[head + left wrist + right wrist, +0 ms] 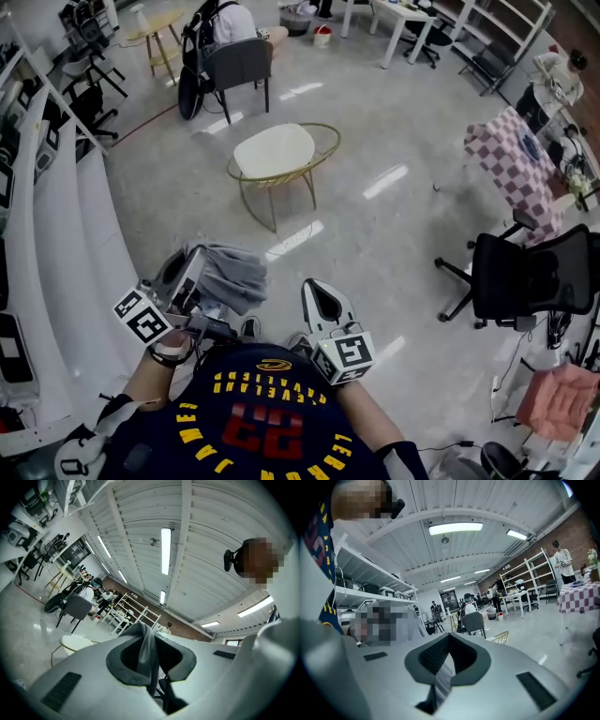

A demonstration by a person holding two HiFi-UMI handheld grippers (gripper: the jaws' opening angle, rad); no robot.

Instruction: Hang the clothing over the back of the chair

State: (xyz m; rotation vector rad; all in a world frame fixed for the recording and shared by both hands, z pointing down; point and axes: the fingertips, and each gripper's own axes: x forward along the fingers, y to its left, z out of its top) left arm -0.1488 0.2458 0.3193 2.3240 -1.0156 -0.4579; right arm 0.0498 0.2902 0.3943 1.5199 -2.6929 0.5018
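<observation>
Glossy grey floor (403,253), round table (274,150) (cream top)

Round table (274,150) — checked cloth (514,169) (right)

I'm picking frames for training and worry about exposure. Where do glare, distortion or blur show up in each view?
Head view: ceiling lights glare in white streaks off the glossy floor, and the shelving bows from wide-angle distortion. Left gripper view: the ceiling light tube is blown out, corners vignette black. Right gripper view: the ceiling lamp is overexposed.
</observation>
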